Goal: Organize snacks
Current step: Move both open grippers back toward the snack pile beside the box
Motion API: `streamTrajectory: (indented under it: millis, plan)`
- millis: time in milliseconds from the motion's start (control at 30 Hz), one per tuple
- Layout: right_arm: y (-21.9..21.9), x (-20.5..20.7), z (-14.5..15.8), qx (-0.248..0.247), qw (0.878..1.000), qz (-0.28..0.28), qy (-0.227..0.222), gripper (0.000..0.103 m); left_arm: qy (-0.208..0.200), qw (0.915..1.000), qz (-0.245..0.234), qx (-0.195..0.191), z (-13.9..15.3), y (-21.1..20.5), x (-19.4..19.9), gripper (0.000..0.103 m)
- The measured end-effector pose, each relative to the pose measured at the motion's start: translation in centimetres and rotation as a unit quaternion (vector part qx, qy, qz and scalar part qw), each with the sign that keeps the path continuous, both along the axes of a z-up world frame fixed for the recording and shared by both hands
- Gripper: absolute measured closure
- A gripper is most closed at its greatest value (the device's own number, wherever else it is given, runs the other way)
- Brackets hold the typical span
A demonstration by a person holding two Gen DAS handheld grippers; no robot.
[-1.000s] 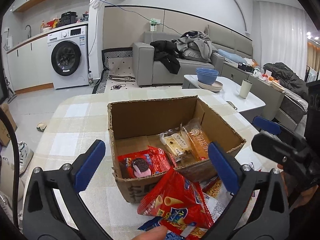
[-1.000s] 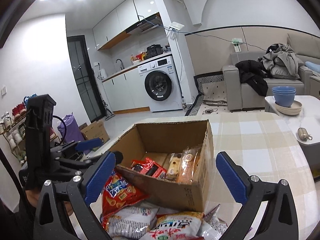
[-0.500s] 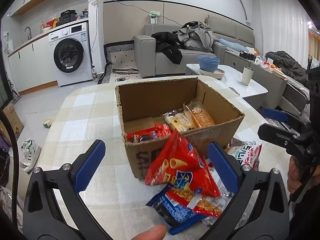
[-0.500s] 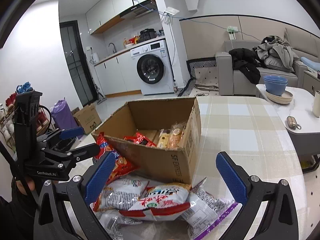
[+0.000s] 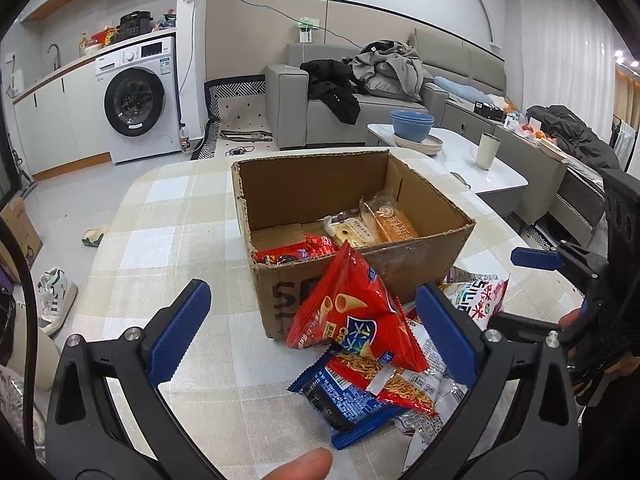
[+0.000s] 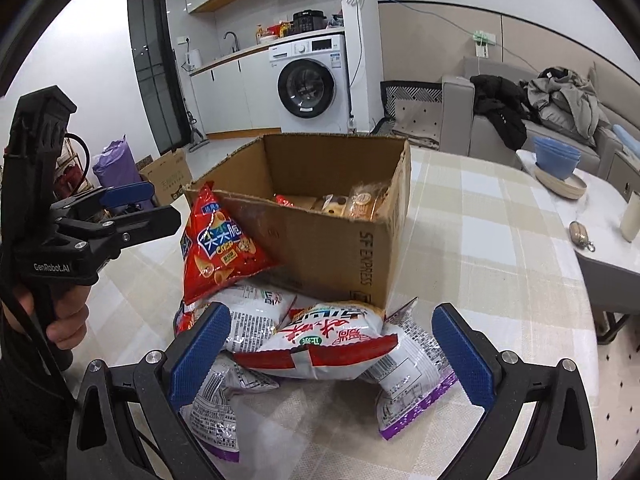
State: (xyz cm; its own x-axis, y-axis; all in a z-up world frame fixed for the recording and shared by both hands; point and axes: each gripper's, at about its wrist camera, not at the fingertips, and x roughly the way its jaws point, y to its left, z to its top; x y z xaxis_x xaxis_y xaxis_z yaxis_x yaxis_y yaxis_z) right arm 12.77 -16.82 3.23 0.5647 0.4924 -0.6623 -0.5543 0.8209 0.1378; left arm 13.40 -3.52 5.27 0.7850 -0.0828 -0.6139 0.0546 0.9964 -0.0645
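An open cardboard box (image 5: 424, 252) (image 6: 340, 248) stands on the checked table and holds a red cookie pack (image 5: 296, 251) and two wrapped cakes (image 5: 376, 224). A red cone-snack bag (image 5: 352, 312) (image 6: 218, 248) leans against the box's near wall. Under it lie a blue packet (image 5: 340, 400) and a red noodle-snack packet (image 5: 392, 384). White snack bags (image 6: 320, 336) are piled in front of the box. My left gripper (image 5: 316, 340) is open, low before the pile, nothing between its fingers. My right gripper (image 6: 332, 352) is open above the white bags.
The checked tablecloth (image 5: 176, 216) has free room left of the box and to its right (image 6: 480, 248). A white side table (image 5: 452, 160) with blue bowls (image 5: 412, 122) stands beyond. A sofa, washing machine and shoes are on the floor behind.
Both grippers have drawn back and down from the box. More of the snack pile in front of the box has come into view. Both stayed open.
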Motion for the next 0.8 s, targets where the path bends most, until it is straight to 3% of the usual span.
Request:
streamTrajectory:
  millis: [500,800]
  plan:
    - [1.1,0.2,-2.2,-0.015,0.998,0.046,0.031,0.001,0.022,0.9997,-0.005,0.010,-1.1,-0.1,0.9,0.001]
    - [1.3,0.9,-3.6,-0.040,0.998,0.037,0.039,0.001,0.029,0.9995,-0.003,0.012,-1.6,0.0,1.8,0.001]
